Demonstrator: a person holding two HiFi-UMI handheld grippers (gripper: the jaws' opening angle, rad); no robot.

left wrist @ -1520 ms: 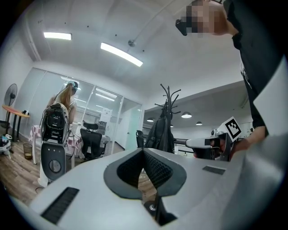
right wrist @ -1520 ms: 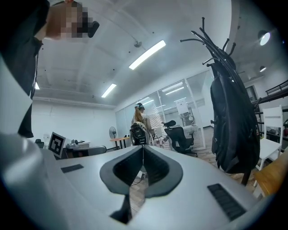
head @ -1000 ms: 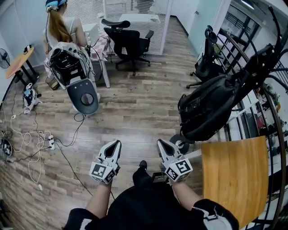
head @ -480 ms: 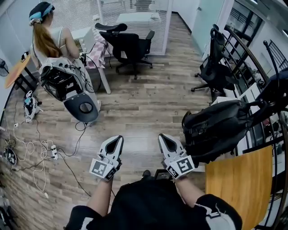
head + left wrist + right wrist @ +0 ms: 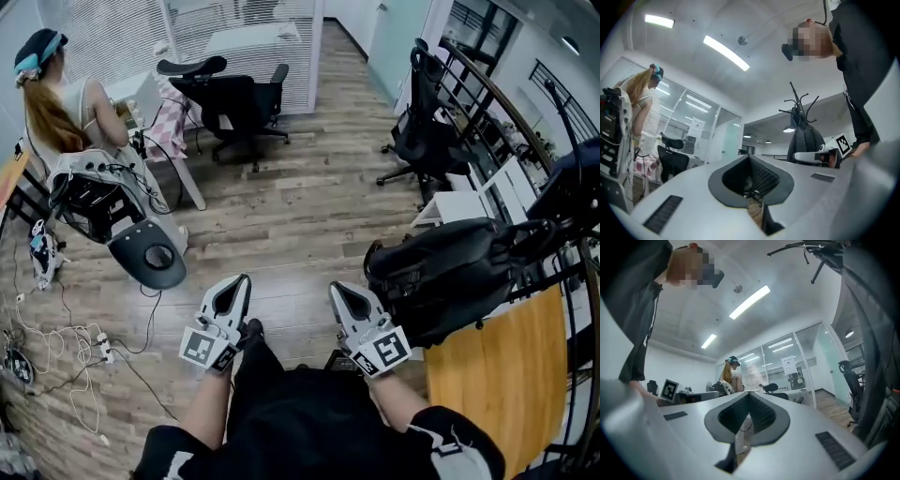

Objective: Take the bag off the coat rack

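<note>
I have both grippers out in front of me, forearms reaching forward from my black sleeves, hands side by side above the wooden floor (image 5: 309, 206). The left gripper (image 5: 243, 281) points ahead and leans a little inward, its marker cube (image 5: 202, 348) sitting back near my wrist. Its own view shows the left gripper (image 5: 749, 157) clenched, jaws pressed together with nothing between them. The right gripper (image 5: 335, 287) lies almost parallel to it, tip angled slightly toward the left one, with its marker cube (image 5: 389, 349) also back at the wrist. In its own view the right gripper (image 5: 749, 393) is likewise clenched and empty. Both tools sit about level, tipped a touch upward, so each camera takes in mostly ceiling.

The bag (image 5: 441, 277), black and bulky, hangs on the coat rack (image 5: 560, 187) just to the right of my right gripper, close beside it but apart as far as I can see. From the left gripper view the bag (image 5: 806, 139) hangs against the pole under the hooks of the coat rack (image 5: 799, 101). In the right gripper view the bag (image 5: 869, 348) fills the right edge, under the hooks (image 5: 806, 248).

A wooden table (image 5: 511, 370) stands below the bag. Farther off, a person (image 5: 61, 103) sits with their back to me near a black office chair (image 5: 234, 98)
</note>
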